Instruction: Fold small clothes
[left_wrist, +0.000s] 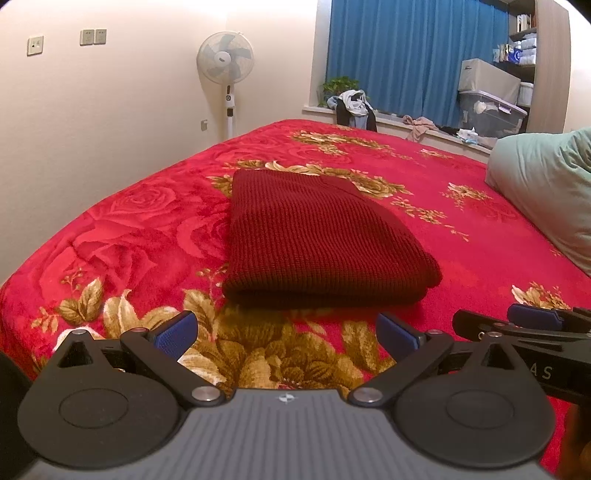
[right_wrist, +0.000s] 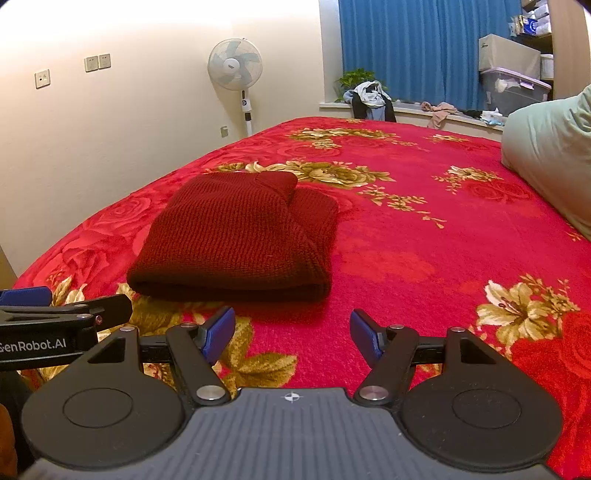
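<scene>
**Mia:** Where is the sweater (left_wrist: 317, 240)?

**Ben:** It lies on the bed (left_wrist: 461, 229). It is dark red and knitted. It is folded into a thick, neat block. The bed cover is bright red with gold flowers and roses on it.

**Mia:** Is a claw holding it?

**Ben:** No. The left claw (left_wrist: 286, 334) has its two blue pads wide apart, and nothing is between them. It sits just in front of the sweater's near folded edge, not touching it.

**Mia:** And the other one?

**Ben:** The right claw (right_wrist: 292, 334) is spread apart too, with nothing in it. From its camera the sweater (right_wrist: 236, 236) sits ahead and to the left. You can see a top layer folded over a lower one on the right side (the lower layer peeks out a bit).

**Mia:** Are the two claws close?

**Ben:** They are side by side. Each camera sees a bit of the other claw at its edge.

**Mia:** What else is in the room?

**Ben:** A white fan (left_wrist: 226, 62) stands by the wall. There is a blue curtain (left_wrist: 413, 55) behind the bed. Some clothes (left_wrist: 352, 105) are heaped on the sill. A pale green pillow (left_wrist: 546, 192) lies at the right side of the bed.
</scene>
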